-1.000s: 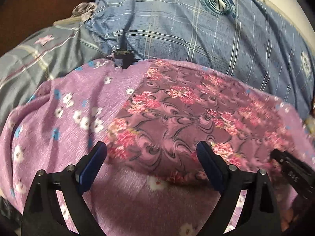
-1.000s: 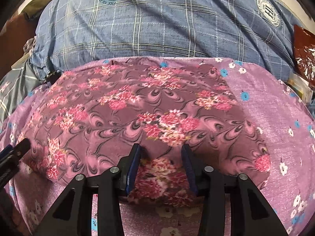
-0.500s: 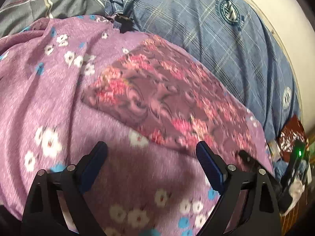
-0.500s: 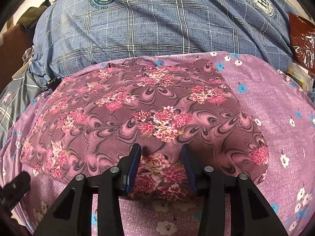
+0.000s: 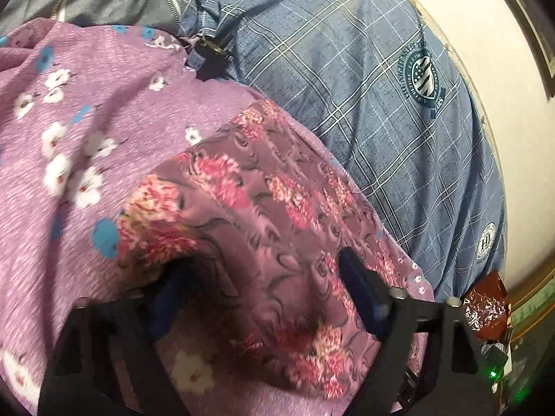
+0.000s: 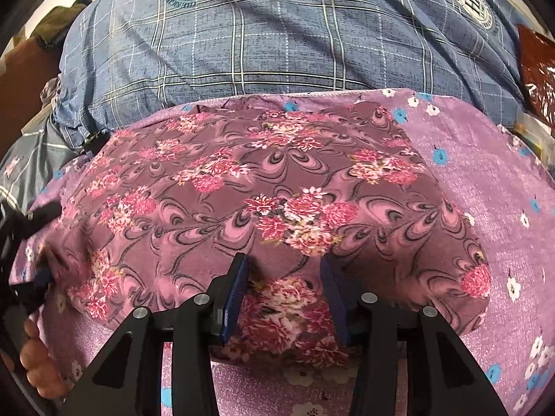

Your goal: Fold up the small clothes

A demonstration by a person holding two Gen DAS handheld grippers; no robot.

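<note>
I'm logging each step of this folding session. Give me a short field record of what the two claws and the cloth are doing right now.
garment: dark floral cloth, lying on a lilac flowered sheet
right claw: shut on the cloth's near edge, a fold bunched between the pads
left claw: at the cloth's left corner, jaws just been closing, cloth between them, grip unclear through blur
behind: blue checked pillow

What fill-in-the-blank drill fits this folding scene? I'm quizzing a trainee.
1. The rose-patterned garment lies on a ____ sheet with small flowers.
2. The right hand-held gripper grips the garment's ____ edge.
3. The pillow behind is blue with a ____ pattern.

Missing: purple; near; plaid
</note>
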